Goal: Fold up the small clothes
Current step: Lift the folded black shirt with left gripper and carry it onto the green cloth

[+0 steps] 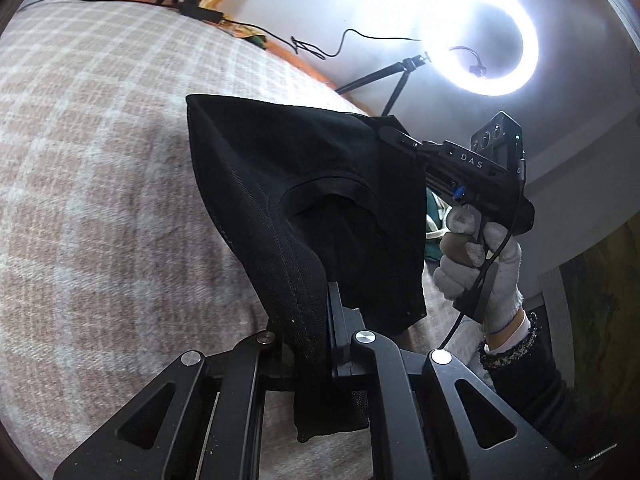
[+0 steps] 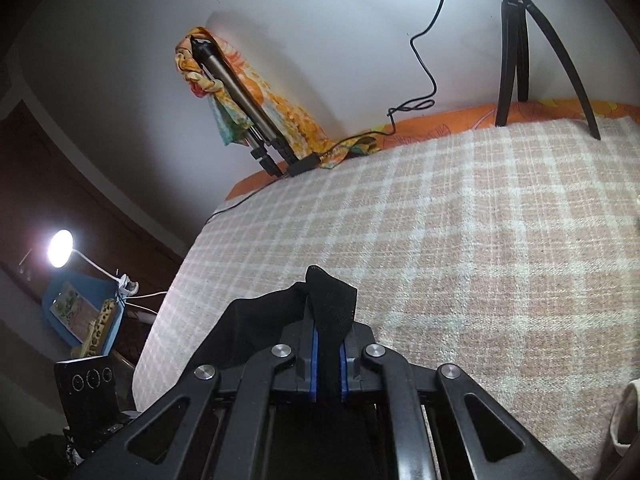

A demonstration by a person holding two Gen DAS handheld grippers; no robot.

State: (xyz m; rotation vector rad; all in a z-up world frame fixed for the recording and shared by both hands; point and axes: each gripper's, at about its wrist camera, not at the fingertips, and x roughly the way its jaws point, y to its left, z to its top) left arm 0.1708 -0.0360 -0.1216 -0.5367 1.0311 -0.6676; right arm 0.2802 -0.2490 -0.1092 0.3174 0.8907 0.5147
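I've got the black garment (image 1: 320, 208) pinched at one edge in my left gripper (image 1: 334, 320) and at another in my right gripper (image 2: 328, 356), stretched in the air above the checked blanket (image 2: 480, 220) so it hangs flat for folding.

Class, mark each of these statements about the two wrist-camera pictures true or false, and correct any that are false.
1. Both hand-held grippers are shut on the black garment. True: left hand-held gripper, right hand-held gripper.
2. The garment lies flat on the checked blanket. False: it hangs lifted between the two grippers.
3. The ring light is switched on. True.
4. The hand holding the right gripper is bare. False: the gloved hand wears a white knit glove.
5. The desk lamp is off. False: it glows brightly.
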